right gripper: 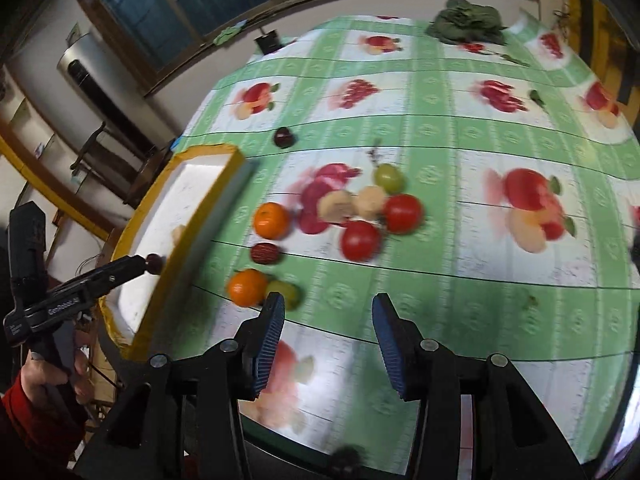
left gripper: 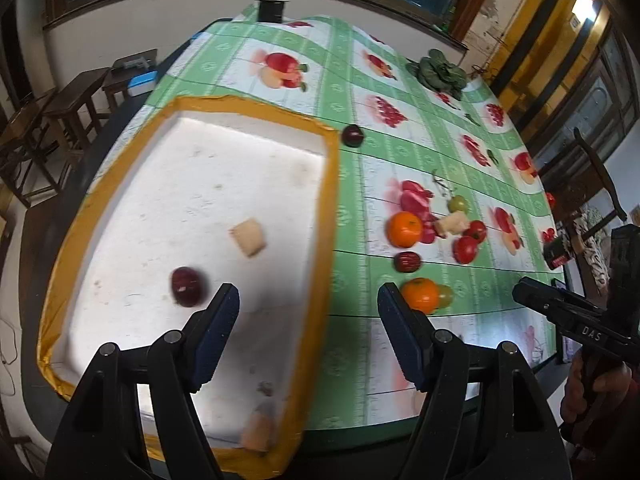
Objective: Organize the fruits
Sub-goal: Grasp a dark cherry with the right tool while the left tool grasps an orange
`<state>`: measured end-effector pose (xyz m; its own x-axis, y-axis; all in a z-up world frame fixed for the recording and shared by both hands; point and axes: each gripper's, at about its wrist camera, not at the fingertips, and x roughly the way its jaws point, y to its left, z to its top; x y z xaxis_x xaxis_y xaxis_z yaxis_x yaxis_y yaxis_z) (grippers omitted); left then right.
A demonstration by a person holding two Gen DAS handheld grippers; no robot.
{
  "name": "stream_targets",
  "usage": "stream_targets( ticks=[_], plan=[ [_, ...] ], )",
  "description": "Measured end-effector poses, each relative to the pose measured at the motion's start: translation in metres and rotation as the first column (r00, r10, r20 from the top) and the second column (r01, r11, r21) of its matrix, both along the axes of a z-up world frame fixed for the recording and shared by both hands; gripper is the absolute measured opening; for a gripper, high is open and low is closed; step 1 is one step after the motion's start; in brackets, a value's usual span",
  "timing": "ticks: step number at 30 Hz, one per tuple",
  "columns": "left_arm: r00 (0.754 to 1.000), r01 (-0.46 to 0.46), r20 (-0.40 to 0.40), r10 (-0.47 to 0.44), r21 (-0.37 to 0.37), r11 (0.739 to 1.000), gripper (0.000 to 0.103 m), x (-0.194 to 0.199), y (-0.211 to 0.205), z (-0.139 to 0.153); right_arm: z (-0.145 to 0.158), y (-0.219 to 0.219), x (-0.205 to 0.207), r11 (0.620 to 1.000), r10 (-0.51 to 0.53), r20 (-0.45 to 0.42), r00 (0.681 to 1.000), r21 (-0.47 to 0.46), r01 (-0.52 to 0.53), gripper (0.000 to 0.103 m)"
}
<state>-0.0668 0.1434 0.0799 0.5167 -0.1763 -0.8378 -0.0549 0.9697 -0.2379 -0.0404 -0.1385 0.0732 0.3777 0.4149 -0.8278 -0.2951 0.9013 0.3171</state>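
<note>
My left gripper point(left gripper: 308, 304) is open and empty above the near right part of a white foam tray with a yellow taped rim point(left gripper: 332, 184). In the tray lie a dark red plum point(left gripper: 187, 286) just left of my left finger and a tan fruit chunk point(left gripper: 249, 237). On the tablecloth right of the tray lie two oranges point(left gripper: 405, 229) point(left gripper: 421, 295), a dark plum point(left gripper: 407, 261), two tomatoes point(left gripper: 466, 249), green grapes and tan chunks. My right gripper point(right gripper: 328, 312) is open and empty above the cloth, near an orange point(right gripper: 247, 287) and a green grape point(right gripper: 289, 294).
Another dark plum point(left gripper: 353, 135) lies by the tray's far right corner. Leafy greens point(left gripper: 438, 70) lie at the table's far right. A black box point(left gripper: 271, 9) stands at the far edge. Wooden stools point(left gripper: 76, 100) stand left of the table.
</note>
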Motion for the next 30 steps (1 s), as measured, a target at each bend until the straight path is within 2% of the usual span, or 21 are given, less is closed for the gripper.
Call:
stream_targets(
  ticks=[4, 7, 19, 24, 26, 30],
  plan=[
    [0.999, 0.04, 0.006, -0.04, -0.01, 0.999, 0.071, 0.003, -0.024, 0.004, 0.002, -0.027, -0.002, 1.0, -0.025, -0.009, 1.0, -0.017, 0.025, 0.047],
    [0.998, 0.068, 0.001, -0.068, -0.012, 0.998, 0.071, 0.004, -0.04, 0.005, 0.001, -0.037, -0.008, 1.0, 0.004, -0.029, 1.0, -0.024, -0.004, 0.047],
    [0.985, 0.155, -0.077, -0.155, -0.01, 0.988, 0.071, 0.008, -0.088, -0.025, -0.019, -0.02, -0.057, 0.978, 0.199, -0.108, 0.974, -0.045, -0.205, 0.047],
    [0.979, 0.18, -0.087, -0.184, -0.043, 0.983, 0.071, 0.016, -0.101, -0.031, -0.023, -0.012, -0.07, 0.965, 0.25, -0.123, 0.96, -0.047, -0.257, 0.046],
    [0.979, 0.181, -0.088, -0.186, -0.056, 0.982, 0.064, 0.02, -0.102, -0.033, -0.025, -0.012, -0.072, 0.964, 0.253, -0.132, 0.958, -0.045, -0.261, 0.044],
    [0.979, 0.172, -0.098, -0.179, -0.074, 0.982, 0.062, 0.027, -0.102, -0.038, -0.031, -0.012, -0.075, 0.962, 0.261, -0.15, 0.954, -0.045, -0.27, 0.033]
  ],
)
